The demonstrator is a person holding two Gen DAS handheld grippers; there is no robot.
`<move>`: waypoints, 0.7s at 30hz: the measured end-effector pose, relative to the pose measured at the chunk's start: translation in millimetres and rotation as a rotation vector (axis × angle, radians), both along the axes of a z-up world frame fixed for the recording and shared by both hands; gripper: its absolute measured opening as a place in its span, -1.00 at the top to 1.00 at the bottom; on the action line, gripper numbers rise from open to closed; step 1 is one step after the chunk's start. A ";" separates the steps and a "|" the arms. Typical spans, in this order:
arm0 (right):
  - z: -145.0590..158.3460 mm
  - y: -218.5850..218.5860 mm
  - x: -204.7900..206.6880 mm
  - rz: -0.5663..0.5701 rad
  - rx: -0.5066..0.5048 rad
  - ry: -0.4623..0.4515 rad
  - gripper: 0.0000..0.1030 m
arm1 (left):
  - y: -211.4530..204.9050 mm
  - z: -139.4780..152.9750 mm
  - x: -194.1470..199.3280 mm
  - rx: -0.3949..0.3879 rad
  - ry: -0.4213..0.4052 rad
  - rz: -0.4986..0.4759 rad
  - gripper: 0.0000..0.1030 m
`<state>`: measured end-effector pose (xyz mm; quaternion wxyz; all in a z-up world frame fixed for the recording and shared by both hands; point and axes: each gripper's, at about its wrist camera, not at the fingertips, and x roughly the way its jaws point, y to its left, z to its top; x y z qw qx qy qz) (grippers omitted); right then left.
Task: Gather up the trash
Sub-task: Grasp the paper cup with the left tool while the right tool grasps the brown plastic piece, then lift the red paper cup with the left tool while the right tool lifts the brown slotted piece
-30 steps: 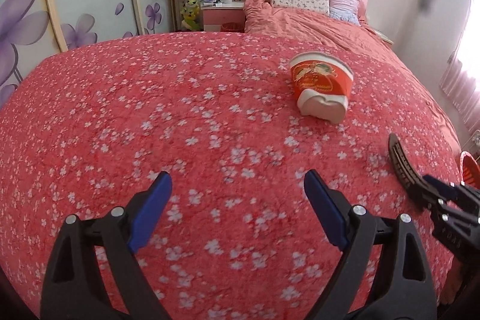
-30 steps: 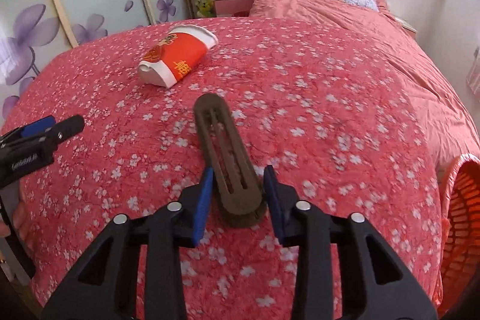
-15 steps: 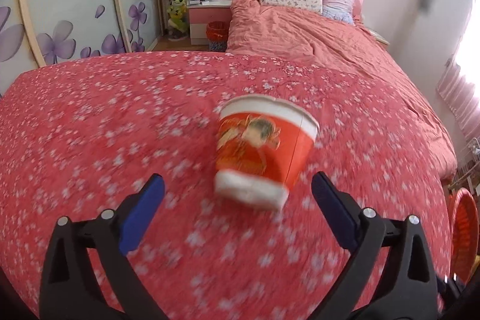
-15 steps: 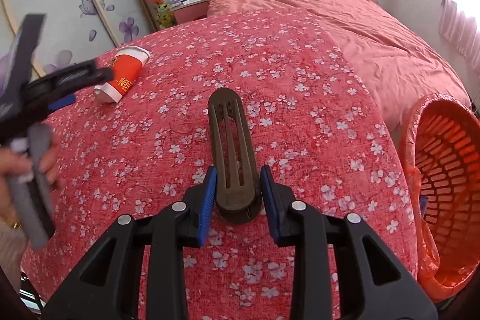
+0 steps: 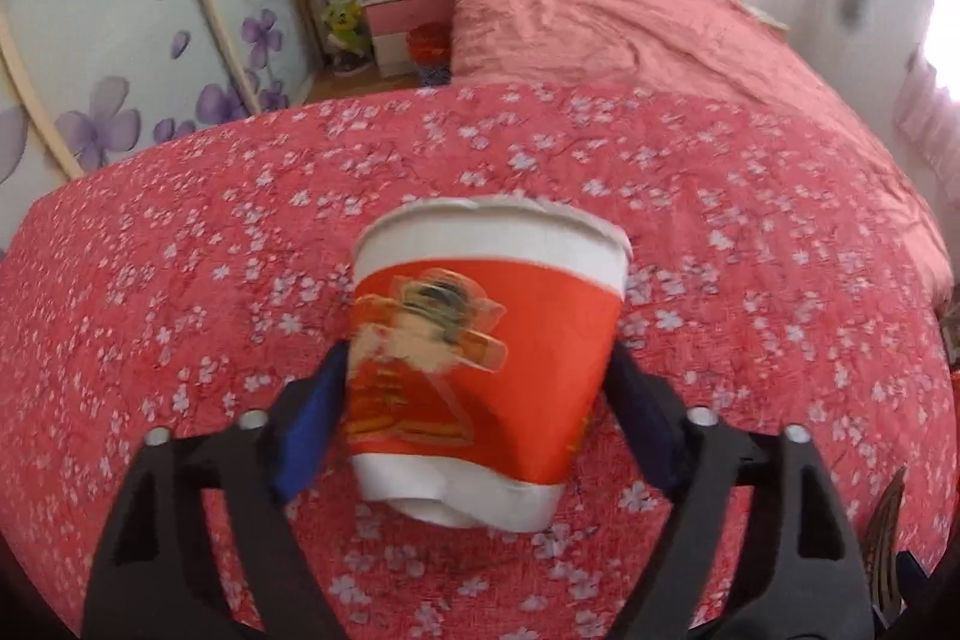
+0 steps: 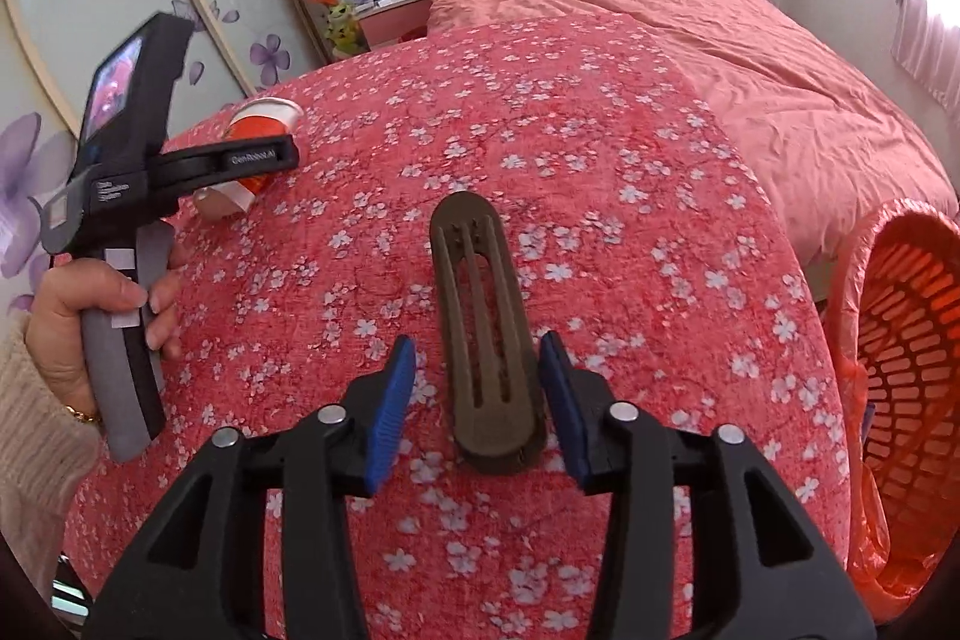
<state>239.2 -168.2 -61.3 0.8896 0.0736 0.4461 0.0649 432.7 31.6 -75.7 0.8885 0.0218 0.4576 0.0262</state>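
A red and white paper noodle cup (image 5: 480,358) lies on its side on the floral red bedspread, base toward me. My left gripper (image 5: 480,424) has its blue pads on both sides of the cup, touching it. The cup also shows in the right wrist view (image 6: 258,142), behind the left gripper's body (image 6: 198,166). My right gripper (image 6: 477,400) is around a dark brown slotted shoe sole (image 6: 486,334). Its jaws stand slightly apart from the sole, with a gap on the left side.
An orange plastic basket lined with an orange bag (image 6: 906,364) stands off the bed's right edge. The red floral bedspread (image 6: 540,130) covers the near bed. Pillows, a nightstand and a wardrobe with purple flowers are at the back.
My left gripper has moved forward onto the cup and closed its pads against it. My right gripper has opened a little around the sole; the basket has shifted slightly right in its view.
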 end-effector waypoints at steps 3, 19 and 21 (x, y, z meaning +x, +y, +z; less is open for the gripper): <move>-1.1 7.2 -0.2 0.007 -0.058 -0.015 0.25 | 4.8 0.5 -9.4 -0.002 -0.004 -0.018 -0.49; 0.7 -4.1 -30.9 -0.004 -0.043 -0.027 0.31 | 35.4 9.0 -160.8 0.027 -0.070 -0.049 -0.65; 2.5 -1.1 -27.7 -0.007 -0.055 -0.031 0.29 | 35.8 7.1 -161.7 0.016 -0.062 -0.041 -0.66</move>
